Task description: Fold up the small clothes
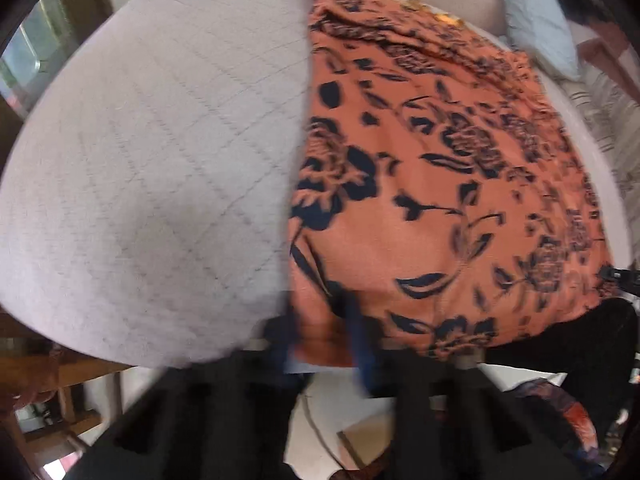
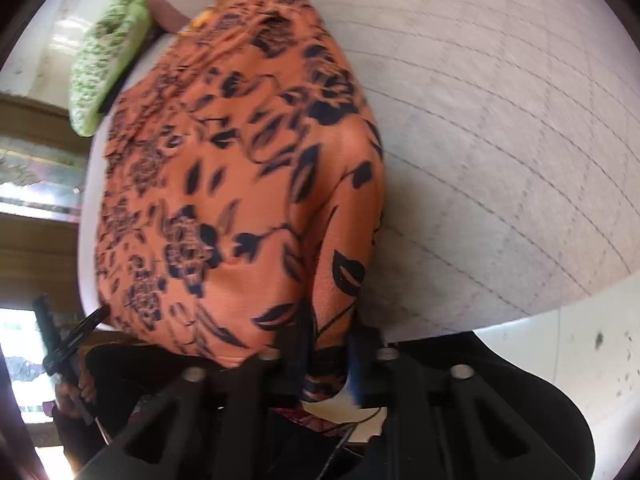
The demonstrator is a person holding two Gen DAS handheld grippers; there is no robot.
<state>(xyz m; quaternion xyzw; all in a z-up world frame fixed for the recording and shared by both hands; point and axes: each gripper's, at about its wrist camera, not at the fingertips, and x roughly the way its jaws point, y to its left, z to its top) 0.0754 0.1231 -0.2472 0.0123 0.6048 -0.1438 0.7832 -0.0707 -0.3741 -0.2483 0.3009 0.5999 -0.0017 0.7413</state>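
Observation:
An orange garment with a black flower print (image 1: 420,180) lies spread on a pale quilted cushion (image 1: 160,160). My left gripper (image 1: 324,340) is shut on its near left corner, with cloth pinched between the blue-padded fingers. In the right wrist view the same garment (image 2: 224,200) covers the left half of the cushion (image 2: 500,140), and my right gripper (image 2: 330,360) is shut on its near right corner. Both corners are at the cushion's front edge.
A green patterned cloth (image 2: 104,64) lies past the garment's far end. A pale blue pillow (image 1: 536,20) lies at the far right. Wooden furniture (image 1: 60,380) stands below the cushion's left edge. A hand (image 2: 76,392) holds the other gripper's black handle.

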